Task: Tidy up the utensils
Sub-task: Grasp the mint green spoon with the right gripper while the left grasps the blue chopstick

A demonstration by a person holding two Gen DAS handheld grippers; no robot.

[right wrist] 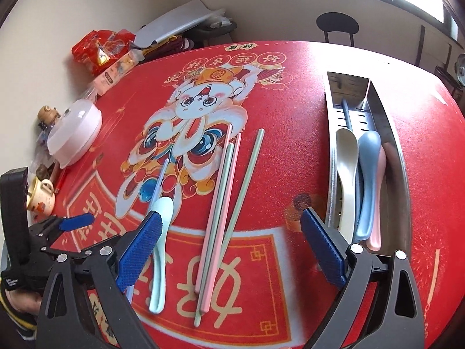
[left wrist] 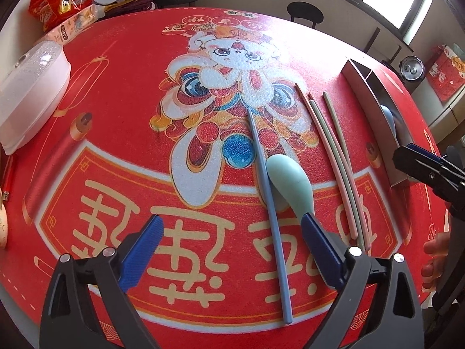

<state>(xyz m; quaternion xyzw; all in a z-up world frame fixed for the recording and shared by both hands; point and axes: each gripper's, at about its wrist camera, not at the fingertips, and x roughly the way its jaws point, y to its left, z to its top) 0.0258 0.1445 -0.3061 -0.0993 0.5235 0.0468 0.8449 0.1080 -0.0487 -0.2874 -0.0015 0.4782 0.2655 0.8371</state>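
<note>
My left gripper [left wrist: 231,218] is open low over the red mat. A blue chopstick [left wrist: 279,261] lies between its fingers, untouched. A mint spoon [left wrist: 287,180] lies face down just past the right fingertip [left wrist: 308,224]. My right gripper [right wrist: 231,213] is open above a bundle of pink and green chopsticks [right wrist: 215,203], without touching them. The mint spoon [right wrist: 161,232] and the blue chopstick [right wrist: 159,180] lie by its left finger. At the right, a steel utensil holder [right wrist: 332,145] holds a white spoon [right wrist: 347,168], a blue spoon [right wrist: 367,180], a pink spoon and a dark chopstick.
A white lidded container [left wrist: 29,96] and snack bags [left wrist: 61,0] sit at the table's far left. A small teapot [right wrist: 40,195] stands at the left edge. A black stool [left wrist: 305,14] stands beyond the table. A person's hand [left wrist: 436,250] shows at the right.
</note>
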